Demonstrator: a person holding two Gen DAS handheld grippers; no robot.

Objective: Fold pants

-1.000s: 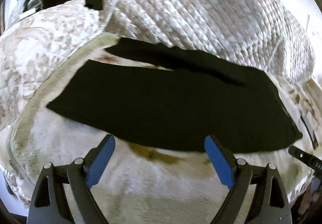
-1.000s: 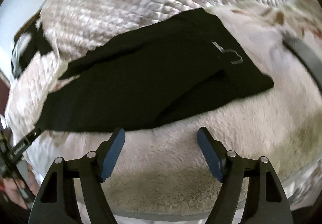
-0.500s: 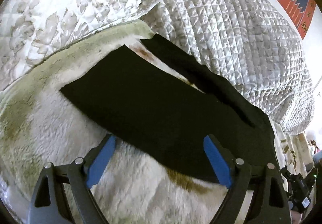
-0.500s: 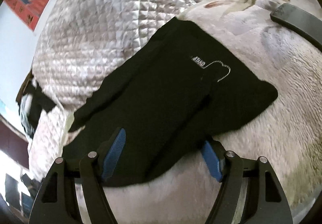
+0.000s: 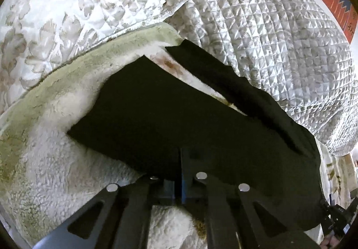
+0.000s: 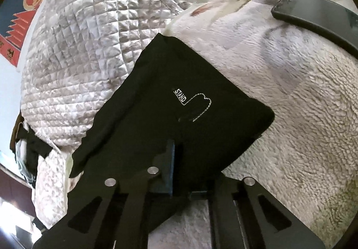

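The left claw has its blue-padded jaws pinched together on the near edge of the black fabric pants, which lie spread flat on a shaggy cream fleece blanket straight ahead of it. From that claw the garment's two legs run away forward and to the left, parted by a narrow wedge of blanket, while the far leg lies against a silvery diamond-quilted bedspread beyond. Off to its right, the other gripper's dark tip shows at the edge of the frame, at the garment's opposite end. The right claw is likewise clamped, jaws nearly touching, on the near hem of the pants at the waist end, where a small white stitched logo (it reads "STAND") sits just ahead of the pads. Well to the right and ahead of this claw a dark slab-shaped phone rests on the blanket. As for progress, no fold appears made: the pants are laid out full length with legs apart, and both grips look like the start of the first fold, probably bringing one leg over the other, with every later fold remaining.
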